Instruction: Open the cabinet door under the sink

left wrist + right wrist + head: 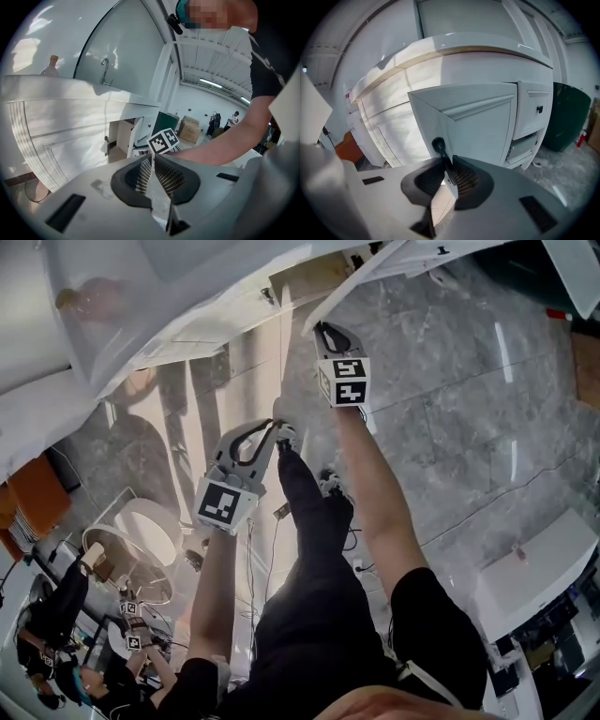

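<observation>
The white cabinet door [473, 126] under the sink stands swung partly out, its free edge toward me on the left. My right gripper [449, 165] is shut on the door's black handle [438, 146]. In the head view the right gripper [323, 332] touches the lower corner of the tilted door [361, 282]. My left gripper [277, 431] hangs lower and to the left, away from the cabinet, jaws closed on nothing. In the left gripper view, its mesh pads [161, 176] meet, and the open cabinet [123, 136] and the right gripper's marker cube [164, 140] lie ahead.
A faucet [105, 70] and a bottle [50, 65] stand on the counter above. Drawers [532, 110] and a dark green bin [569, 117] lie right of the door. The person's legs and shoes [319, 486] stand below the grippers. Low white furniture [534, 568] sits at the right.
</observation>
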The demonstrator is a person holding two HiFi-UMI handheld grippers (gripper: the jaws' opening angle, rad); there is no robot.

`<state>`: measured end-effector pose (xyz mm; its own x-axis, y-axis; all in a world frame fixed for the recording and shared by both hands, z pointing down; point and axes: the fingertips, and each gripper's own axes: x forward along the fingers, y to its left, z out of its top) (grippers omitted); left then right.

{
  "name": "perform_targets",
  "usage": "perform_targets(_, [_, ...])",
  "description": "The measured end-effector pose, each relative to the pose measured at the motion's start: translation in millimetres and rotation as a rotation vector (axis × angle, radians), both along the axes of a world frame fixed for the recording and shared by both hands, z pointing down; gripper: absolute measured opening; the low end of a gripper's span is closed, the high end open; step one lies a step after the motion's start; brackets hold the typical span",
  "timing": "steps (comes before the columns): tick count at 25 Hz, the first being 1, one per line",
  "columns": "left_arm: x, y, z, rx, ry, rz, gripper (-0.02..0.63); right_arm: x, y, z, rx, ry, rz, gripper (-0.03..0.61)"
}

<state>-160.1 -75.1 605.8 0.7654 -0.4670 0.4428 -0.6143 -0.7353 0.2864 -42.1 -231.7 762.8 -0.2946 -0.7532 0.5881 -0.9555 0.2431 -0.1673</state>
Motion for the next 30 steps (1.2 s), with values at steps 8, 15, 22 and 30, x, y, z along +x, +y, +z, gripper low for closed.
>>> perform_targets(8, [30, 24, 0, 0.004, -0.012, 0.014, 0.029, 28, 22, 0, 0.01, -0.015, -0.003, 0.104])
perform_targets(15, [57, 46, -2, 0.015, 0.001, 0.01, 0.029, 61, 45, -1, 0.011, 0.037, -0.024, 0.103])
perform_targets(22, [72, 66, -7, 0.036, 0.016, -0.041, 0.029, 96, 61, 1, -0.005, 0.092, -0.049, 0.1])
perform_targets(30, [81, 99, 1, 0.051, 0.047, -0.137, 0.029, 126, 68, 5, -0.006, 0.139, -0.11, 0.095])
